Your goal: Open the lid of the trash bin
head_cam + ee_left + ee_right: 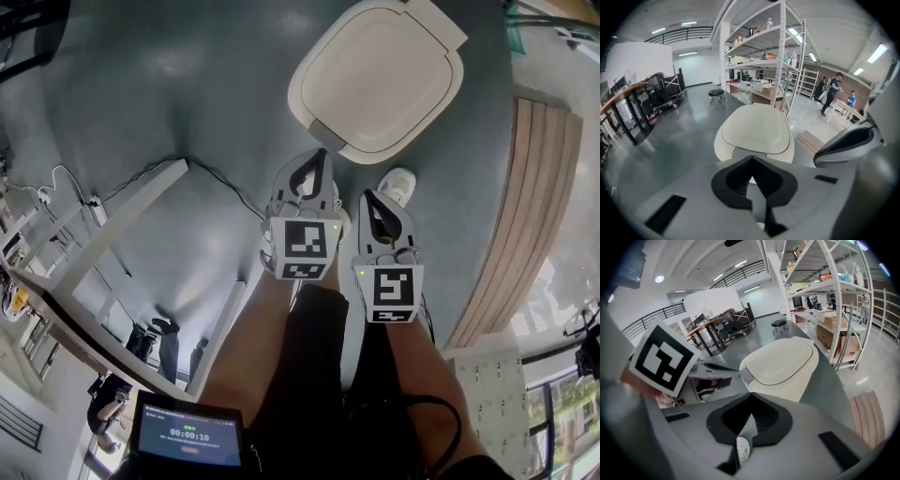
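Observation:
A cream trash bin [375, 80] stands on the grey floor with its lid down, and a grey tab [328, 134] shows at its near edge. My left gripper [320, 156] is shut and empty, its tip just short of that tab. The right gripper [367, 197] is also shut and empty, lower and to the right, over a white shoe [398, 183]. In the left gripper view the closed lid [757, 129] lies straight beyond the left gripper [751, 160]. The right gripper view shows the lid [780, 359] beyond the right gripper [750, 397], up and to the right.
A white table frame [122, 220] with cables runs along the left. Wooden boards [525, 206] lie on the floor at the right. A tablet showing a timer [187, 433] sits at the bottom. White shelving [773, 56] stands behind the bin, with people [832, 91] farther back.

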The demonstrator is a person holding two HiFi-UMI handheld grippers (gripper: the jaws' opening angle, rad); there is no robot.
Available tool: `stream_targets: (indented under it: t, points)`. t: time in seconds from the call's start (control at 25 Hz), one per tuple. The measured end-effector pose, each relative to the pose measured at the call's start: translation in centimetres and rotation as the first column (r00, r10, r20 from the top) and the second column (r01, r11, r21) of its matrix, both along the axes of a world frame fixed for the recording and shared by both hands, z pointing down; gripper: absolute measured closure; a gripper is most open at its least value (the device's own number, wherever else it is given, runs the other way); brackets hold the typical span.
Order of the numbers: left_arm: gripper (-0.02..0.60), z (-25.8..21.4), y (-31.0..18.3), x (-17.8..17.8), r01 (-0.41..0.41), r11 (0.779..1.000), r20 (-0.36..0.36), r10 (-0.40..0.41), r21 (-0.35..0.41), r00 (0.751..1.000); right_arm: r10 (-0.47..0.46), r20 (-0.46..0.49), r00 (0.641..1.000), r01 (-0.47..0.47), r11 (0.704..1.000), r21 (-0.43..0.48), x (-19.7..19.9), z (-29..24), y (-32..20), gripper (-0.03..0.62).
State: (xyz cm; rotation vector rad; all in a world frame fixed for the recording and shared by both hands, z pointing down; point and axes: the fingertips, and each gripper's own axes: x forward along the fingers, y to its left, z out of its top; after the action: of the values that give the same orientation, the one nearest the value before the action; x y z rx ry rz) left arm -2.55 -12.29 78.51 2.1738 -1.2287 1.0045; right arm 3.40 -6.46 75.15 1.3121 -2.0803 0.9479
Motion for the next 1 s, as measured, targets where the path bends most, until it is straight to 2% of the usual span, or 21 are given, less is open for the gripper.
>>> stream_targets:
  t: [0.28,0.48,1.0]
  points:
    - [0.583,0.4,-0.9,-0.4,0.034,0.999,-0.021,-0.034,0.007,0.999,0.007,-0.002,1.0,-0.007,1.0,-0.001,0.6,0.3,0.5,0.599]
    - [0.583,0.2,-1.1,-0.1,0.008,1.0,-0.013,-0.007,0.02,1.0,0.003,-0.001,1.0,-0.003,1.0,0.006,0.7,0.0,0.3,0.599]
    - [0.583,1.5,-1.0,0.1,0.003,1.0,0.016,-0.003,0.013,1.0,0.051,0.017,0.999,-0.05,0.999,-0.003,1.6,0.5,0.2,0.599]
